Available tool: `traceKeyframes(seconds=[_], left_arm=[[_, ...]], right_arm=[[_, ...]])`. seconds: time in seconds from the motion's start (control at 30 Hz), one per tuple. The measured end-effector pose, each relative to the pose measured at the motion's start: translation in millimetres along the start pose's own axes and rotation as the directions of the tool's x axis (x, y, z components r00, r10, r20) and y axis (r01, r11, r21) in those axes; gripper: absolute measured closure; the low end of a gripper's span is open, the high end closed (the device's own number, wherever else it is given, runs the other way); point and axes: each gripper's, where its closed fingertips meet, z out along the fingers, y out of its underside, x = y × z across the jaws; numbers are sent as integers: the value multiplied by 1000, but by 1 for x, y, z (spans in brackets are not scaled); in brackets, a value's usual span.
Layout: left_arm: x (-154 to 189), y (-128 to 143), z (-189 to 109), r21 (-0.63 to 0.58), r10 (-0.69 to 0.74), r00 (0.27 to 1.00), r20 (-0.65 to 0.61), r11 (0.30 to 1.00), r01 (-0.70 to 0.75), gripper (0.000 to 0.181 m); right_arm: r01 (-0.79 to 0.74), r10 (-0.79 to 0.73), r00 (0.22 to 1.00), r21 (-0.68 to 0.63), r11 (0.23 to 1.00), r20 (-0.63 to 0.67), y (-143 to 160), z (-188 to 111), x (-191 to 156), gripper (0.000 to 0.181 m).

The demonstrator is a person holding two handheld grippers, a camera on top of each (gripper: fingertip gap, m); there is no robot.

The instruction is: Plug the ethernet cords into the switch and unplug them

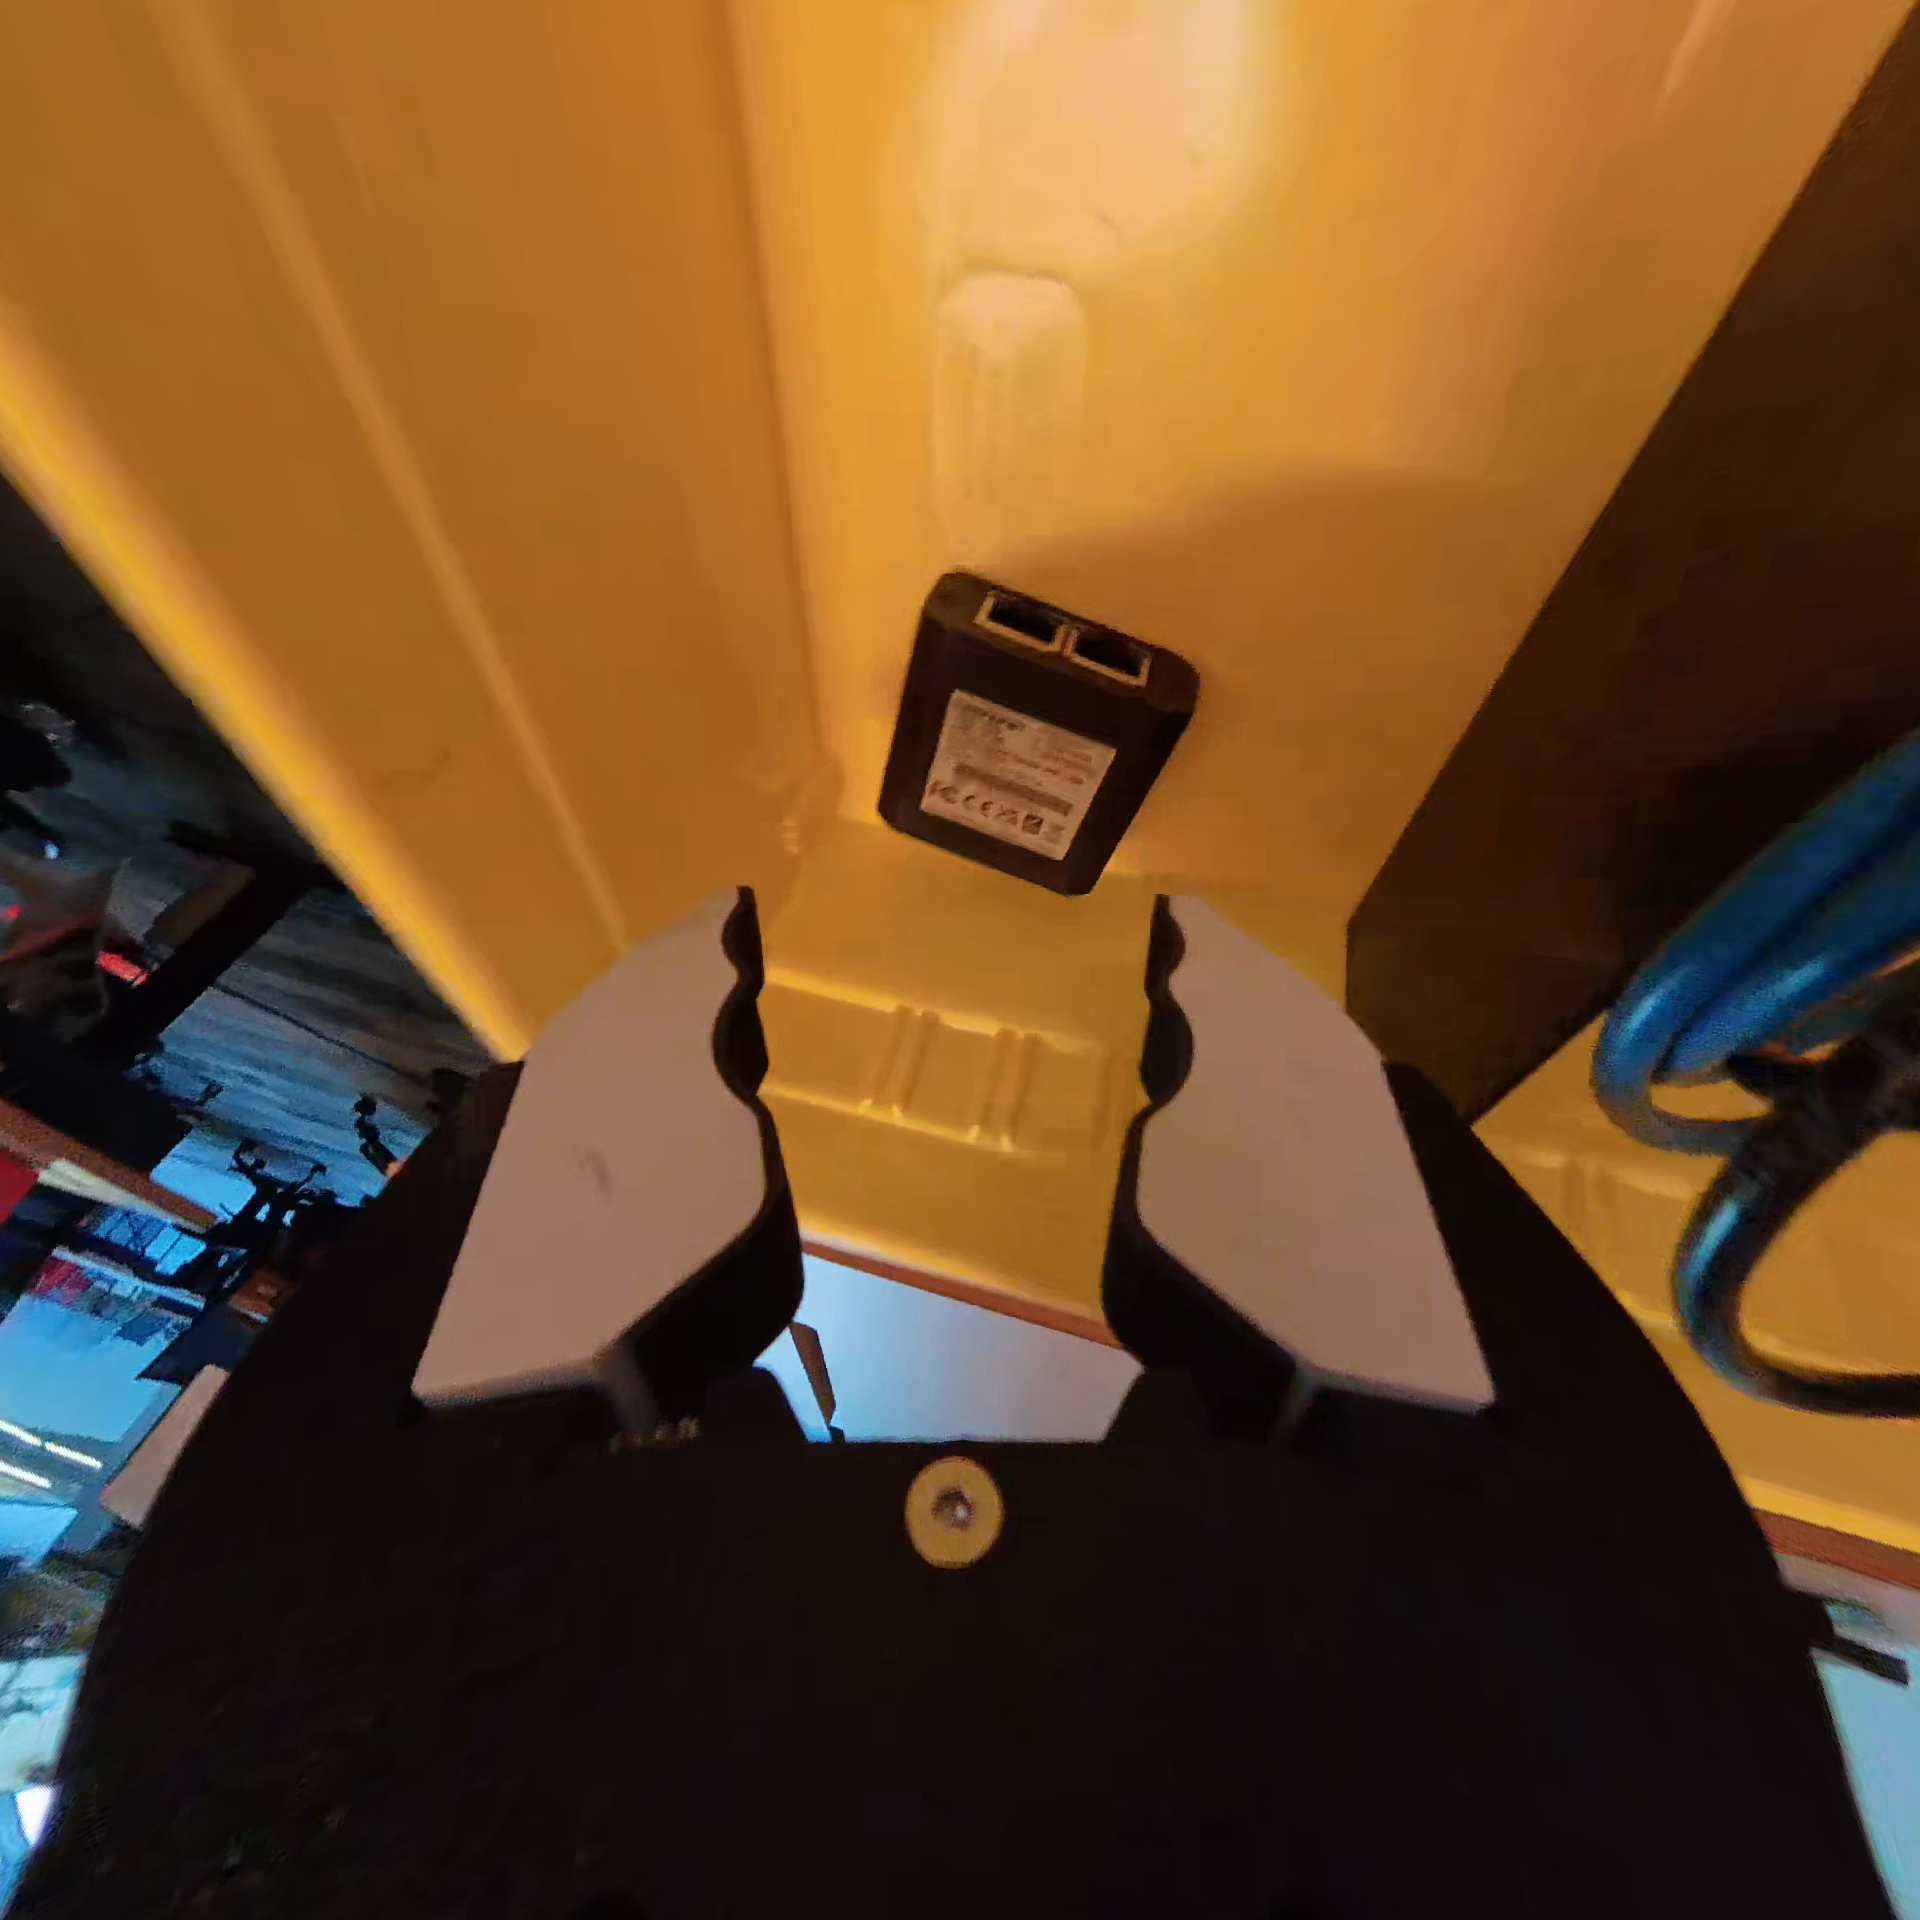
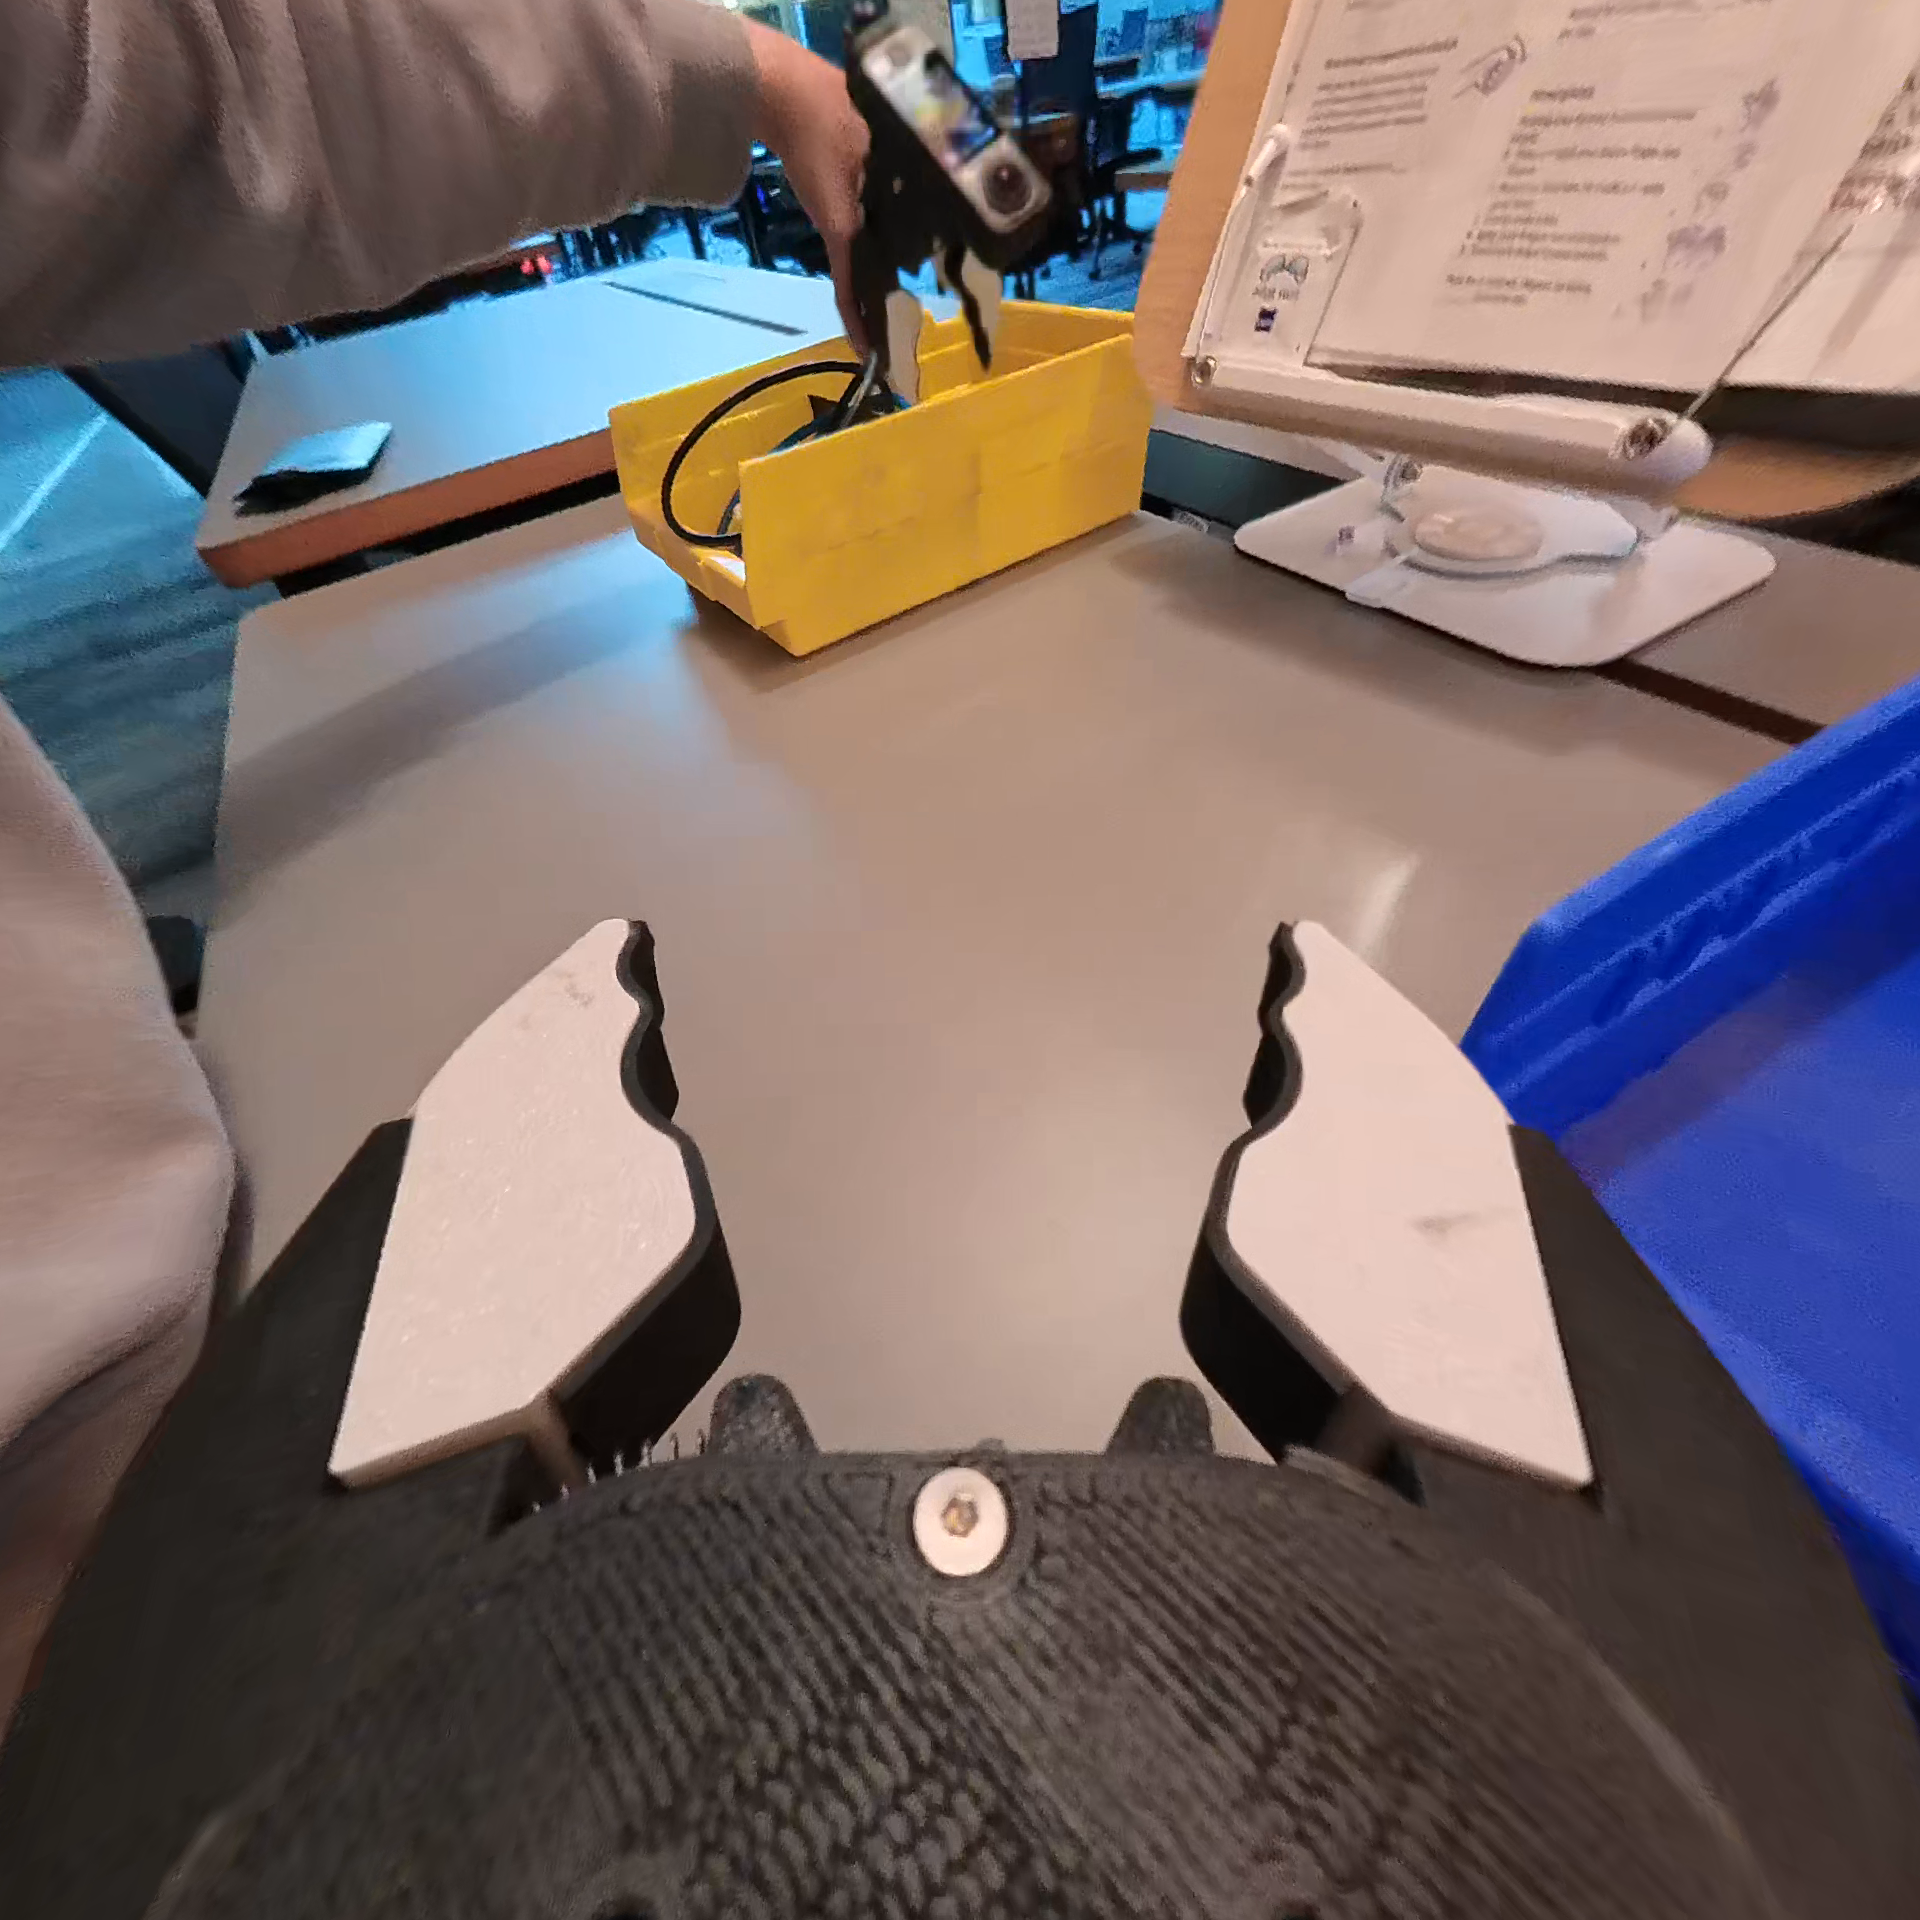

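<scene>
Our right claw [image 2: 961,1023] hangs spread and empty over the bare surface [image 2: 935,790]. Farther off, our left claw [image 1: 951,951], also spread, reaches into the yellow bin [image 1: 520,416] toward the switch [image 1: 1034,732]. Coiled cords [image 1: 1745,1029] at its right could snag a finger, we judge.

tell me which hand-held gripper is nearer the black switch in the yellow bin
Left. The left hand-held gripper hangs open inside the yellow bin, just short of the black switch. The right hand-held gripper is open over the table, well back from the bin.
</scene>
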Motion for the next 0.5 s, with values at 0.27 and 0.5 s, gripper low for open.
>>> traceKeyframes(seconds=[0.27,0.5], left_arm=[[10,-9,45,-70,103,993,-60,992,-107,112],[14,-15,42,-27,90,992,-89,995,-93,121]], right_arm=[[-8,8,1000,-14,1000,13,4,13,4,73],[23,-23,999,-11,1000,29,-5,23,-2,77]])
